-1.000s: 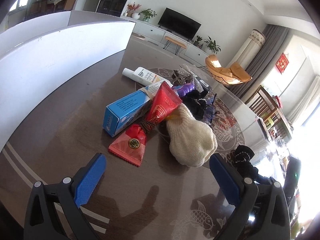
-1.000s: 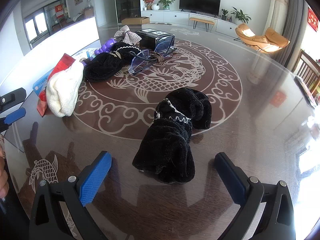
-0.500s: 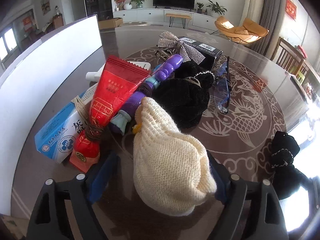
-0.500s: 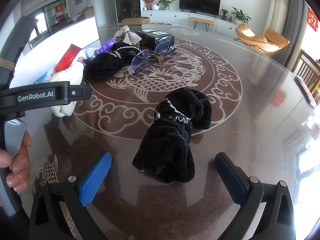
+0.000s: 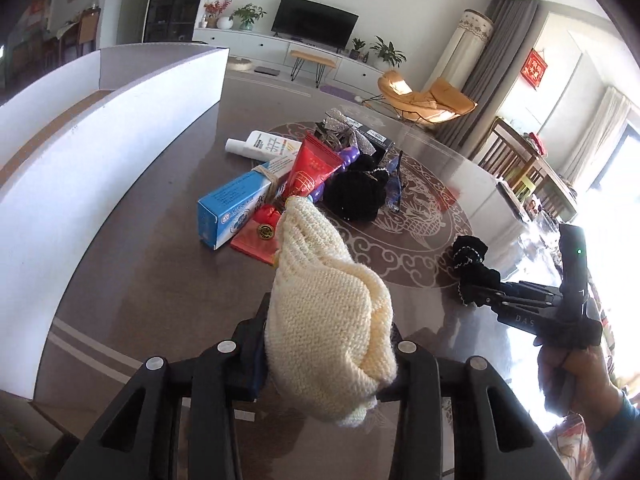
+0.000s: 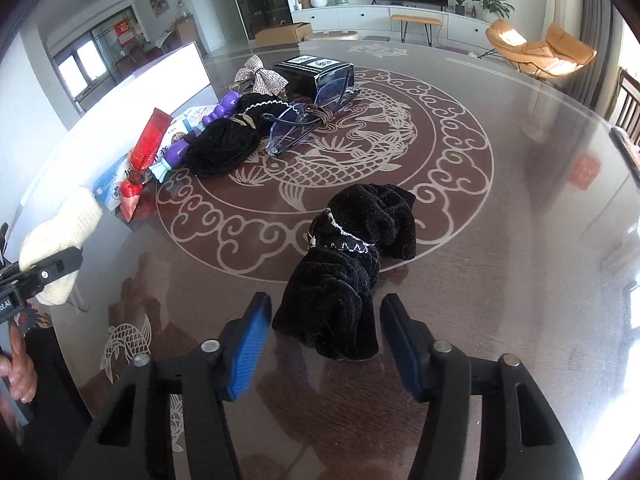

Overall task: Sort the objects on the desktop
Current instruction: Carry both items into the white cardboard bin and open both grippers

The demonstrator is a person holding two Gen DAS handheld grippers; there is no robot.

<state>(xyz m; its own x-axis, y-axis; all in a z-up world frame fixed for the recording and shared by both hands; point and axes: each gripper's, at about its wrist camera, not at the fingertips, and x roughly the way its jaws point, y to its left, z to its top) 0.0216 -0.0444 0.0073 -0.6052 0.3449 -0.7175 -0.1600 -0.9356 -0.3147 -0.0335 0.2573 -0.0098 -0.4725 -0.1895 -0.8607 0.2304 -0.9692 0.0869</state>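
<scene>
The left tongs (image 5: 328, 360), wide a second ago, now pinch the cream knitted sock (image 5: 328, 316); the right tongs (image 6: 324, 344), closing, flank the black velvet sock (image 6: 340, 292) without touching it.

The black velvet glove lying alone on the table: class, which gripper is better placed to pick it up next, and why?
Right. The right gripper already straddles the black velvet glove, its jaws closing with the glove's near end between them. The left gripper is occupied: it grips the cream knitted glove, off to the side.
</scene>
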